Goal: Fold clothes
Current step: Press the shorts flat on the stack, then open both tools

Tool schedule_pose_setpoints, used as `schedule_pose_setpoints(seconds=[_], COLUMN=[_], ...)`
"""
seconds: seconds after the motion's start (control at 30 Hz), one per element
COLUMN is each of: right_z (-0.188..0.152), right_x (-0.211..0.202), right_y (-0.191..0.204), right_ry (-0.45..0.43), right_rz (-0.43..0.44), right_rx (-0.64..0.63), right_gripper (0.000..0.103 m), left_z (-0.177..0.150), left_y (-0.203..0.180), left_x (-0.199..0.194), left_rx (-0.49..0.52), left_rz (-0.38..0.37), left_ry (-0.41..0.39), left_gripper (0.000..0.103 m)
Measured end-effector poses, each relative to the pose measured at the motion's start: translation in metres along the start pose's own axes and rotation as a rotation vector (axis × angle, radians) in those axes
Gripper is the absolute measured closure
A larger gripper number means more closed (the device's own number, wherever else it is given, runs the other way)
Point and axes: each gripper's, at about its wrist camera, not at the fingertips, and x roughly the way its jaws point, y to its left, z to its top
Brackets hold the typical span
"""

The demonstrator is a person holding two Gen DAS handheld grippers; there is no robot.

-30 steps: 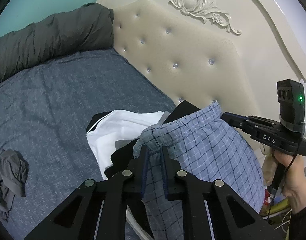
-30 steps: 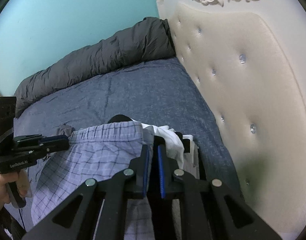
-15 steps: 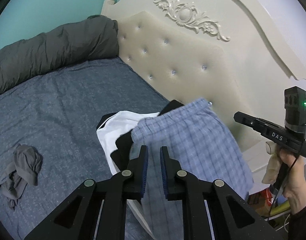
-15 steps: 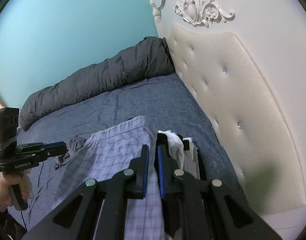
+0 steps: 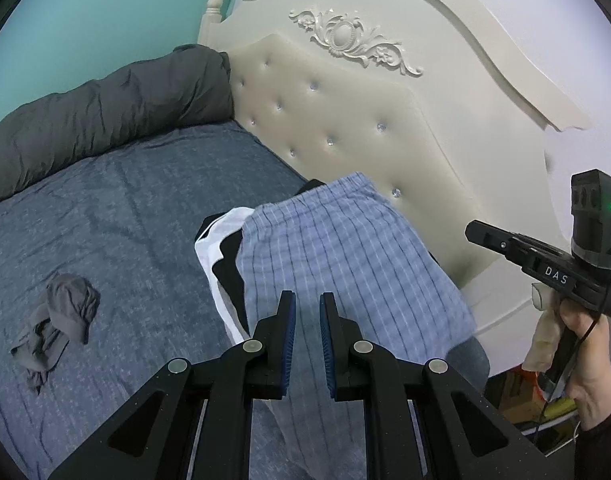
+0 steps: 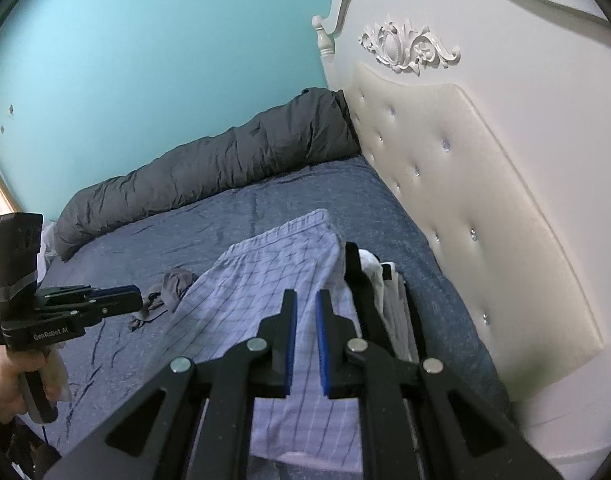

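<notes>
left gripper point(image 5: 305, 308) parted and empty, right gripper point(image 6: 304, 306) likewise; plaid shorts point(image 5: 341, 264) atop folded stack point(image 5: 221, 252)

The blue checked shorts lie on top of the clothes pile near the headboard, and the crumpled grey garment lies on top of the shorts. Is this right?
Not quite. The blue checked shorts do lie on the clothes pile near the headboard, but the crumpled grey garment lies apart from them, alone on the blue sheet. The left wrist view shows the gap clearly.
</notes>
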Motion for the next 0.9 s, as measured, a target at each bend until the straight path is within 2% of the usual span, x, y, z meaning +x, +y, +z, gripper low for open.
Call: schedule_pose_setpoints(seconds=[0.5,0.9], right_z=[-0.026,-0.051], right_x=[-0.056,-0.108], right_y=[0.035,0.067], right_ry=[-0.066,-0.112], right_rz=[-0.040,-0.095], right_rx=[0.015,0.041], right_gripper=[0.094,0.094], left_z=[-0.032,-0.056], left_y=[-0.035,-0.052], left_x=[-0.065,-0.119], left_rx=[0.046,0.089], left_rz=[0.016,-0.010], left_ry=[-0.059,-0.104], left_gripper=[0.089,0.089])
